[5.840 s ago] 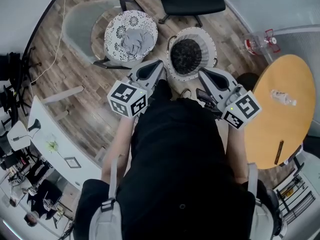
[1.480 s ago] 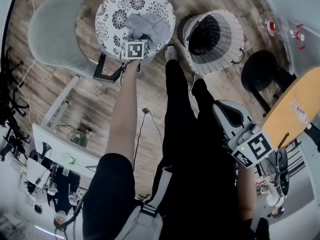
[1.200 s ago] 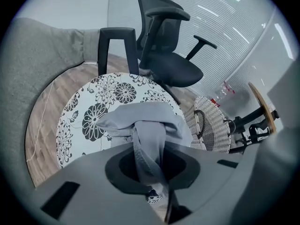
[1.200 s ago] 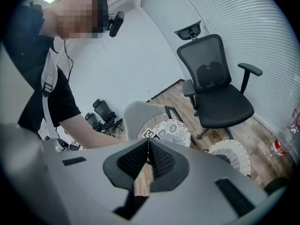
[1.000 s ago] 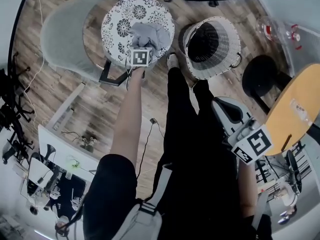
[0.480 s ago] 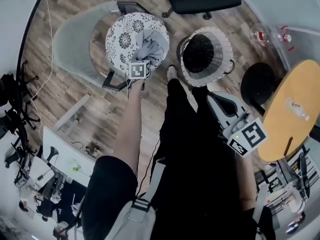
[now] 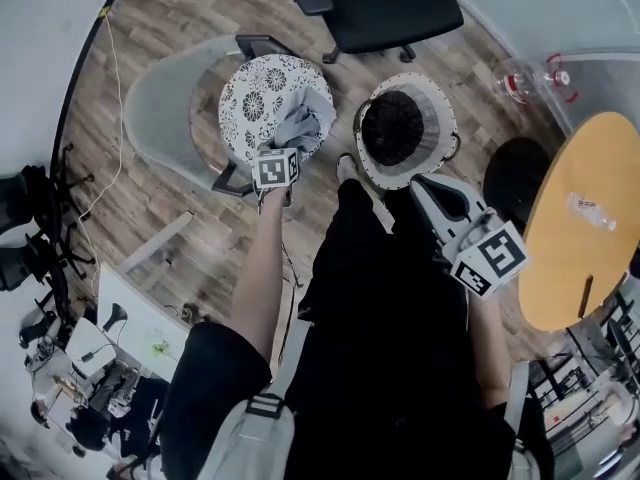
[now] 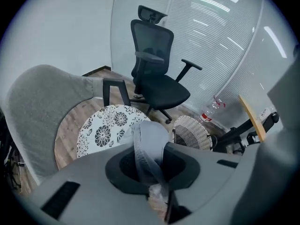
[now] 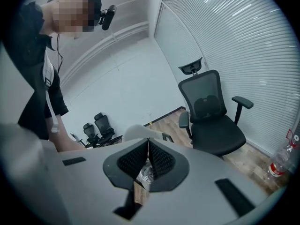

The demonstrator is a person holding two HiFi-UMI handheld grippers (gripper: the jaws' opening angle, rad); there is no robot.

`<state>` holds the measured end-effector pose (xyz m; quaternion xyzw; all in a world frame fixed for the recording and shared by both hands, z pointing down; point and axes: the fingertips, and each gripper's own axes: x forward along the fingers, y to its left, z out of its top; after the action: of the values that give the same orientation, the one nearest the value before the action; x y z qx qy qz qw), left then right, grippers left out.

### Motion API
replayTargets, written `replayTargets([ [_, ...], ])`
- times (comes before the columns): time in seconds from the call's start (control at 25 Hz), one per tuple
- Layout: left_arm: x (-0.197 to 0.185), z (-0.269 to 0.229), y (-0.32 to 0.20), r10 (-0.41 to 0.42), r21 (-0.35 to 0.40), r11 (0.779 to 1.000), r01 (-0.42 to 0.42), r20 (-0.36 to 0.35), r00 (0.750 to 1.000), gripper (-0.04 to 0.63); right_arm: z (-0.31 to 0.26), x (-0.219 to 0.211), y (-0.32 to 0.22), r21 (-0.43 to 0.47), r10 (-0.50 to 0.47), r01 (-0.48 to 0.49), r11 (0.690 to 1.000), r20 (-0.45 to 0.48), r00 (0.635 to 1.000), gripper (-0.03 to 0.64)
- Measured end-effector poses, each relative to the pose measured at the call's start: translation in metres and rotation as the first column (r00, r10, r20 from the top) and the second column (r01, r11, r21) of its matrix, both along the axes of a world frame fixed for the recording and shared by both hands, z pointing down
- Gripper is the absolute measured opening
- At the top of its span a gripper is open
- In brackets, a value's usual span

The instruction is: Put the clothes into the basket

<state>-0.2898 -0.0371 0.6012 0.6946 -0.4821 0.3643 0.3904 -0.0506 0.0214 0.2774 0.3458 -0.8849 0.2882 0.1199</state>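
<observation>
My left claw [image 7: 288, 146] pinches only one fold of the grey garment [image 7: 306, 122], which could slip out short of the basket [image 7: 441, 128]; my right claw [image 7: 420, 182] is closed, empty.

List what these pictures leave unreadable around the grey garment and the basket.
Inside of the basket: head view, interior too dark; left gripper view, the left tongs cover its near edge.
Type of the grey garment: bunched, its lower part hidden inside the tongs.
Label of the bottle on the yellow table: head view, too small.

Steep overhead head view, all share chair [image 7: 385, 3]
</observation>
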Motion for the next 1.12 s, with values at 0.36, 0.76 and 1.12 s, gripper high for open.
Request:
replayTargets([
  [0.36,0.033,-0.074,-0.013,0.082,0.112,0.991,-0.075,-0.058,0.995,0.066,-0.002,0.029,-0.003,0.042,0.112,-0.113,0.993,0.022,0.993,0.017],
  [0.76,0.095,-0.134,-0.016,0.310,0.218,0.936,-0.278,-0.133,0.941,0.066,-0.002,0.032,0.000,0.063,0.206,-0.207,0.976,0.023,0.978,0.017],
  [1.12,0.155,-0.182,0.003,0.410,0.270,0.898,-0.347,-0.231,0.883,0.066,-0.003,0.068,0.018,0.072,0.303,-0.304,0.950,0.026,0.953,0.017],
])
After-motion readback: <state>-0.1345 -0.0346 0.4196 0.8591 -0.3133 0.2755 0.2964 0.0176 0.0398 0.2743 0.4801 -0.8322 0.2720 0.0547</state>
